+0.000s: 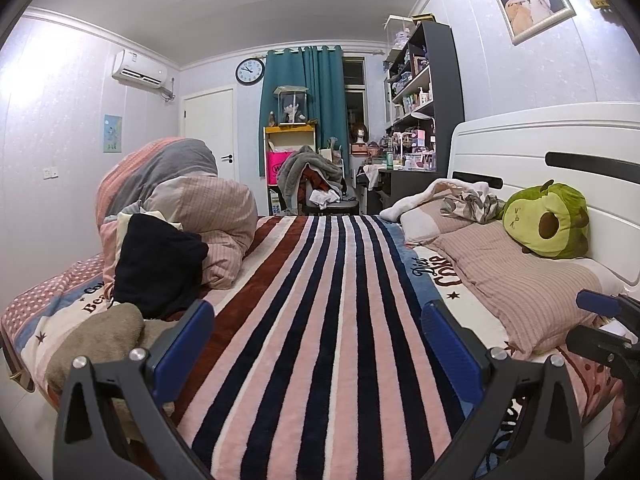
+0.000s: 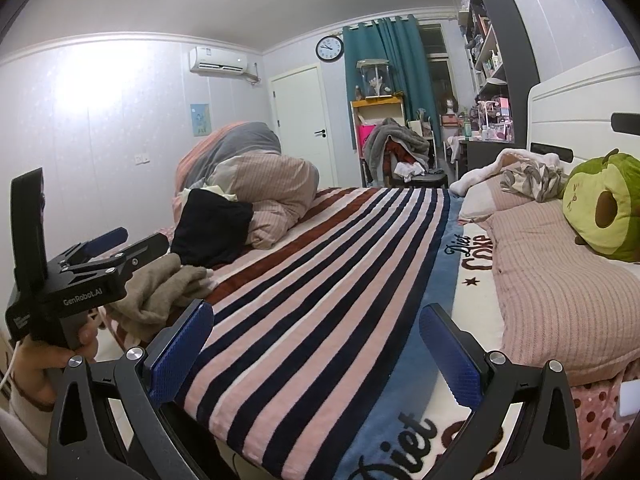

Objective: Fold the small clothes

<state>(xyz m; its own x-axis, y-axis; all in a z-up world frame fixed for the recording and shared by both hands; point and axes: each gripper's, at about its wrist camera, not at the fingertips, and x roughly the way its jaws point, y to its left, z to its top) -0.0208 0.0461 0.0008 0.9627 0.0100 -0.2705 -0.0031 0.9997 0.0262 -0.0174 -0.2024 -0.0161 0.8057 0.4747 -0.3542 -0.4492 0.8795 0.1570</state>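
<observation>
A beige-brown garment (image 1: 96, 336) lies crumpled at the bed's near left corner; it also shows in the right wrist view (image 2: 160, 292). A black garment (image 1: 156, 268) lies just behind it, against a rolled duvet, and shows in the right wrist view (image 2: 212, 228). My left gripper (image 1: 320, 344) is open and empty above the striped blanket (image 1: 320, 320), with its left finger beside the beige garment. My right gripper (image 2: 316, 344) is open and empty over the blanket's near edge. The left gripper (image 2: 120, 244) also appears at the left of the right wrist view, above the beige garment.
A rolled pink-and-grey duvet (image 1: 180, 192) fills the far left of the bed. Pink pillows (image 1: 520, 276), an avocado plush (image 1: 548, 220) and a crumpled patterned cloth (image 1: 472, 202) lie by the white headboard (image 1: 560, 140) on the right. A clothes-laden chair (image 1: 316, 184) stands beyond the bed.
</observation>
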